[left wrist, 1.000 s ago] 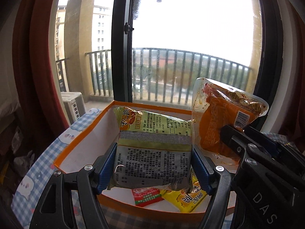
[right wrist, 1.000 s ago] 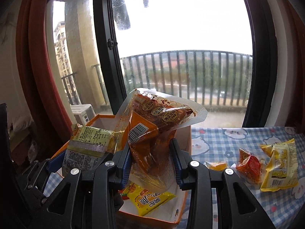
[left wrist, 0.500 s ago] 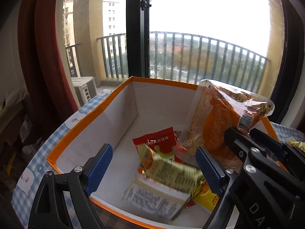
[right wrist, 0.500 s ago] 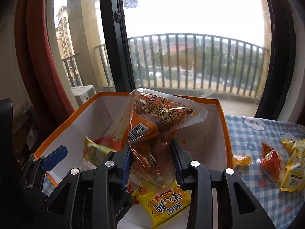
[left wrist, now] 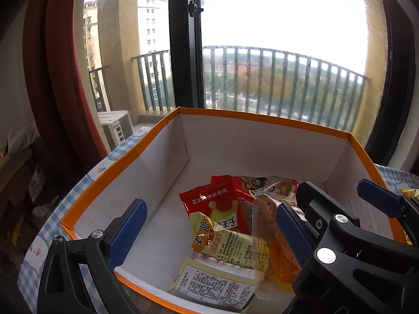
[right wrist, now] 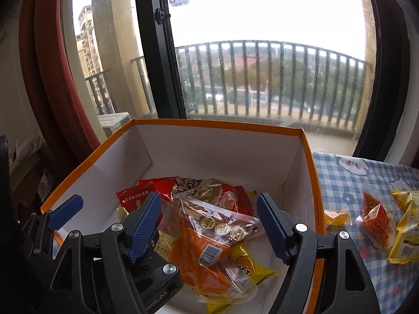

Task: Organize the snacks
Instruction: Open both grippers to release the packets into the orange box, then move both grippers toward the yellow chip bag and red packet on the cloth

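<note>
Both snacks are down in the box point(left wrist: 167, 162) now. A second ago the green-and-yellow packet point(left wrist: 225, 246) is pinched in the left claw point(left wrist: 209, 225) above the box, and the clear pouch of orange meat point(right wrist: 209, 238) stands upright in the right claw point(right wrist: 209, 225). Here the packet lies flat near the front wall, and the pouch lies on its side across the pile. The left claw's jaws are opening, spread wide, with the packet below them and nothing pressed. The right claw's jaws are opening too; the pouch lies between them, free of the pads.

Under these two sit a red packet point(left wrist: 214, 204), a red-and-white bag point(right wrist: 209, 188) and a yellow packet point(right wrist: 248, 267), each partly covered. The right claw's frame blocks the pouch's right end in the left view, and the left claw hides the packet's near edge in the right view.

The box stands on a blue checked table point(right wrist: 345, 183). To its right, outside, lie a small orange sweet point(right wrist: 336, 217), a red-orange pouch point(right wrist: 377, 225) and yellow packets point(right wrist: 406, 235) cut off at the edge. Behind are a window point(right wrist: 262, 26), a balcony railing point(right wrist: 262, 78) and a red curtain point(left wrist: 65, 65).
</note>
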{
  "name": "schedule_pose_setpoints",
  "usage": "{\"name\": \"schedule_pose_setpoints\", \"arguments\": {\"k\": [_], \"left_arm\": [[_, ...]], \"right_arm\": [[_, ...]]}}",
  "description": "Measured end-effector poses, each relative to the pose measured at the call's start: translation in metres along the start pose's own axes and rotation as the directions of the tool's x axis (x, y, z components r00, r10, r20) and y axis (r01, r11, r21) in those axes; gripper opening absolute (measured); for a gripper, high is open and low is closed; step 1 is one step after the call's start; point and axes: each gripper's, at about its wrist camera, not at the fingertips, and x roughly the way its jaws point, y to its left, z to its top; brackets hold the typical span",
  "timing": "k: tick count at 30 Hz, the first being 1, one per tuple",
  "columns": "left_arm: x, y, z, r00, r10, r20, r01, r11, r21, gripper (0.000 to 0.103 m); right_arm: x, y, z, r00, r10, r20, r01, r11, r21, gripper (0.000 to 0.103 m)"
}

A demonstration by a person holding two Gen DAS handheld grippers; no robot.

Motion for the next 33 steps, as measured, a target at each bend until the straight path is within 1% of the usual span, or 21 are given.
{"name": "schedule_pose_setpoints", "arguments": {"k": [3,4,7,11,18,23,33], "left_arm": [[-0.005,0.0,0.0,1.0,-0.007,-0.011,0.007,1.0,-0.004,0.1],[-0.007,-0.001,0.0,1.0,-0.02,-0.014,0.02,1.0,-0.006,0.1],[-0.015,-0.001,-0.002,0.999,-0.035,-0.016,0.035,0.999,-0.014,0.1],[-0.024,-0.005,-0.004,0.996,-0.084,-0.03,0.083,0.996,-0.024,0.1],[-0.051,-0.024,-0.008,0.992,-0.125,0.007,0.125,0.992,0.008,0.1],[-0.073,-0.042,-0.01,0.987,-0.156,0.038,0.154,0.987,0.05,0.1],[-0.108,-0.084,-0.019,0.972,-0.226,0.059,0.219,0.97,0.108,0.1]], "right_arm": [[-0.005,-0.002,-0.001,1.0,-0.005,0.008,0.005,1.0,-0.004,0.084],[-0.008,-0.002,-0.001,1.0,-0.006,0.012,0.006,1.0,-0.007,0.085],[-0.017,-0.004,-0.002,1.0,-0.005,0.019,0.005,1.0,-0.008,0.085],[-0.031,-0.009,-0.005,1.0,-0.003,0.028,0.003,1.0,0.001,0.086],[-0.064,-0.021,-0.011,0.997,-0.037,0.072,0.036,0.999,0.01,0.086],[-0.088,-0.035,-0.015,0.994,-0.053,0.097,0.05,0.998,0.032,0.086],[-0.132,-0.069,-0.026,0.987,-0.103,0.126,0.095,0.993,0.064,0.086]]}}
